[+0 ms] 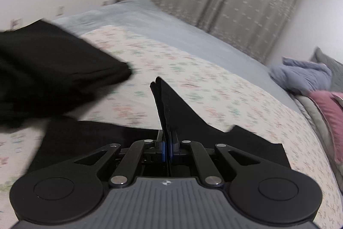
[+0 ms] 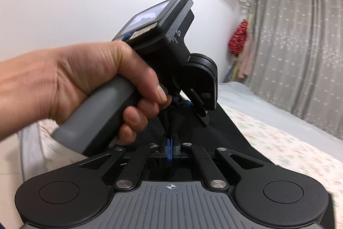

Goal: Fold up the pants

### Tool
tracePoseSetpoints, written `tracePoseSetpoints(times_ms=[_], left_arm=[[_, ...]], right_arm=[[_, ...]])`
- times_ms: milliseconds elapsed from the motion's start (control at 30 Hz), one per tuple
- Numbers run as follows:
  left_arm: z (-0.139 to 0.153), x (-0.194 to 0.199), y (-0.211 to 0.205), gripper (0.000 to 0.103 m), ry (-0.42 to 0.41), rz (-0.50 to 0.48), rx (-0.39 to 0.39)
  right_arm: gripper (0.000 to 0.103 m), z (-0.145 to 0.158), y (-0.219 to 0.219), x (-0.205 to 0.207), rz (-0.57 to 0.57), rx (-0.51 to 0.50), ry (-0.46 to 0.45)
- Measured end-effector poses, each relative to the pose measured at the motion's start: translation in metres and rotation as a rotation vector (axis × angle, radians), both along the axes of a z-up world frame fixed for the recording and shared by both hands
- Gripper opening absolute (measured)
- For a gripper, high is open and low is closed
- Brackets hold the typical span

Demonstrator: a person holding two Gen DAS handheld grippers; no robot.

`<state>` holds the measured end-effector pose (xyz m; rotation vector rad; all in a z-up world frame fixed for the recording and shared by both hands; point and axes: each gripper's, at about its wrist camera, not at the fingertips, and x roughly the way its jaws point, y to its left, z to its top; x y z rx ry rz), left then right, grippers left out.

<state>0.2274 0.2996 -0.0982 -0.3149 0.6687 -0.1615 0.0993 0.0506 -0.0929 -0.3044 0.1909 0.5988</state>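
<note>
Both tongs pinch the black pants. The left tongs (image 1: 166,121) clamp a raised fold of the pants (image 1: 64,70), which trail left over the bed (image 1: 193,78). The right tongs (image 2: 169,141) grip cloth just behind the left hand (image 2: 85,74).

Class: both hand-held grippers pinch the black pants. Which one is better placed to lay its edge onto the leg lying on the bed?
Left, probably. Its hand-held gripper holds black pants facing the leg; the right hand-held gripper sits behind it.
</note>
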Motion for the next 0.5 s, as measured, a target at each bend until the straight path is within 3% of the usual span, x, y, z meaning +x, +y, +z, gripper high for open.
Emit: tracePoseSetpoints(times_ms=[233,400,500], left_arm=[[-0.004,-0.005,0.051,0.020,-0.007,0.088,0.018],[-0.021,0.004,0.058,0.023,0.068,0.142,0.077],[-0.021,0.003,0.057,0.027,0.072,0.155,0.105]], right_arm=[[0.000,-0.009,0.041,0.004,0.081,-0.012,0.024],[0.000,-0.014,0.057,0.014,0.099,-0.014,0.067],[0.000,-0.018,0.064,0.021,0.104,-0.021,0.104]])
